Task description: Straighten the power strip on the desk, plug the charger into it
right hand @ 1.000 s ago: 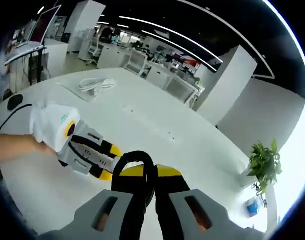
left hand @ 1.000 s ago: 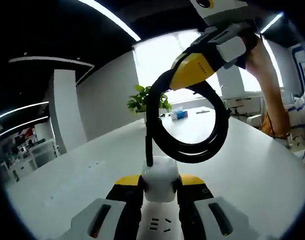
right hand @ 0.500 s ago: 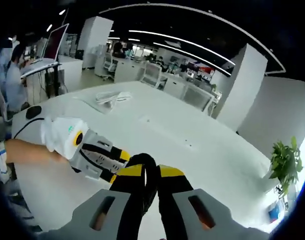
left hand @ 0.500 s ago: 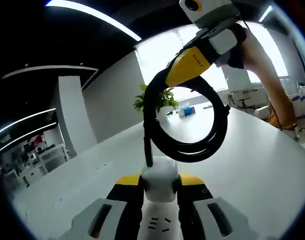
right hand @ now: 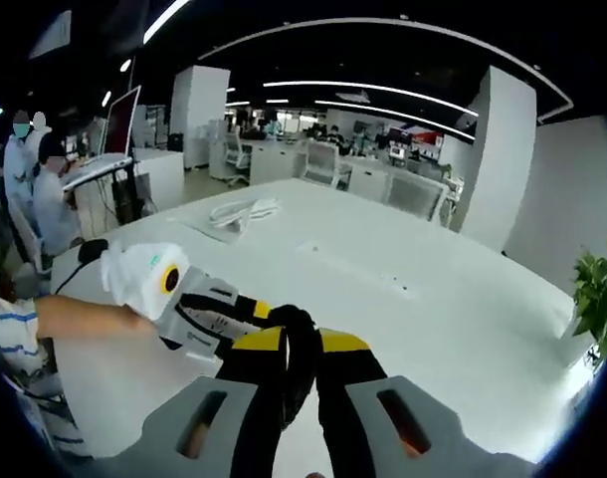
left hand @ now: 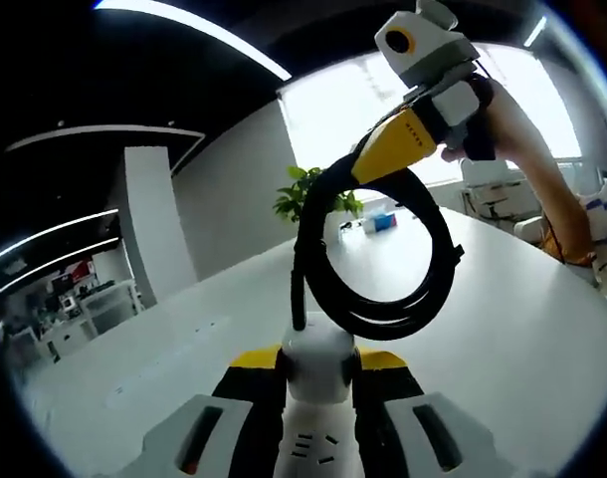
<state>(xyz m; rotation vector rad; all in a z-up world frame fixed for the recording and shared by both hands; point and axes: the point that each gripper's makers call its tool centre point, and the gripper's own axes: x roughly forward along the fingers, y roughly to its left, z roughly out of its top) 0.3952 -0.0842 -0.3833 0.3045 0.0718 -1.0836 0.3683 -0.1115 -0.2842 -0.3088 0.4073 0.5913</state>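
Looking over the big white tabletop (right hand: pixel 403 299) first: it's mostly bare, with a bundle of white cable (right hand: pixel 244 210) lying far off toward the office side, and I can't pick out a charger anywhere near the claws. The power strip (left hand: pixel 317 398) isn't on the tabletop at all; it's lifted in the air, its white end clenched between the jaws of the left claw (left hand: pixel 318 370), socket holes just showing at the bottom of the left gripper view. Its black cord (left hand: pixel 383 289) rises from that end and loops into a coil, and the right claw (right hand: pixel 289 349) is clamped on that coil higher up, seen from the side in the left gripper view and pinching the black loop in its own. Compared with a second ago, the right claw has swung further up and away, so the coil hangs a bit more open, while the left grip hasn't budged. My read: they're still untangling and stretching the cord, so straightening is only partway and plugging hasn't started. A potted plant (left hand: pixel 313 195) sits in the background.
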